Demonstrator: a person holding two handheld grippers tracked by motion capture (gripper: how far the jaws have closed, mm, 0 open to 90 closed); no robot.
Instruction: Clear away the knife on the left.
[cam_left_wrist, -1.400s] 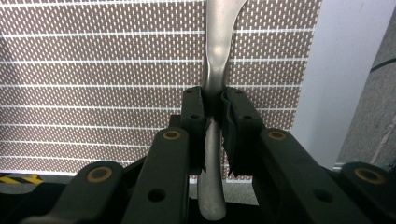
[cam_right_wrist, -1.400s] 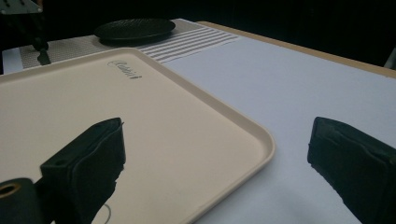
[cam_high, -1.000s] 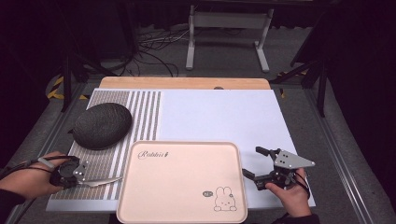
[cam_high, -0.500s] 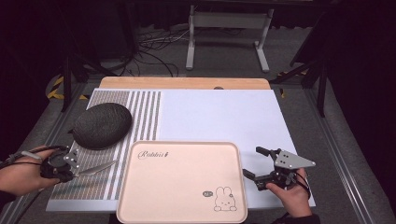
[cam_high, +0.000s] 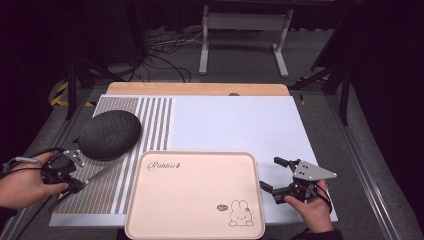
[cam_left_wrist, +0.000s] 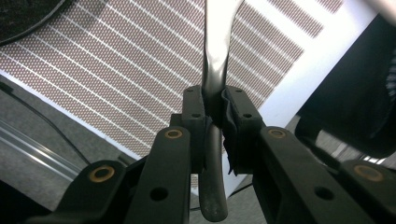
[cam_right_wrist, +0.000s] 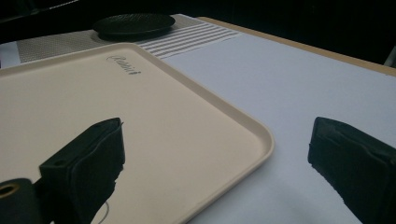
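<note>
My left gripper (cam_high: 79, 181) is at the table's left edge, shut on the handle of a thin silver utensil (cam_high: 101, 173). The utensil slants up over the striped mat (cam_high: 150, 125) toward a black oval mesh object (cam_high: 109, 134). In the left gripper view the jaws (cam_left_wrist: 215, 100) clamp the silver utensil's handle (cam_left_wrist: 217, 56), and its far end runs out of frame. A pink tray (cam_high: 195, 156) with a rabbit drawing lies at the front centre. My right gripper (cam_high: 270, 173) stands open beside the tray's right edge, holding nothing. The right gripper (cam_right_wrist: 215, 149) straddles the tray's corner (cam_right_wrist: 252, 135).
A white mat (cam_high: 235, 125) covers the table's middle and right. The black oval object (cam_right_wrist: 133, 22) lies beyond the tray in the right gripper view. A wooden strip (cam_high: 200, 89) runs along the far edge. Cables and a metal stand (cam_high: 245, 30) are on the floor behind.
My left gripper has moved left and a little farther away with the utensil, whose tip has swung away from the tray's left edge toward the black oval object. The right gripper has stayed put.
</note>
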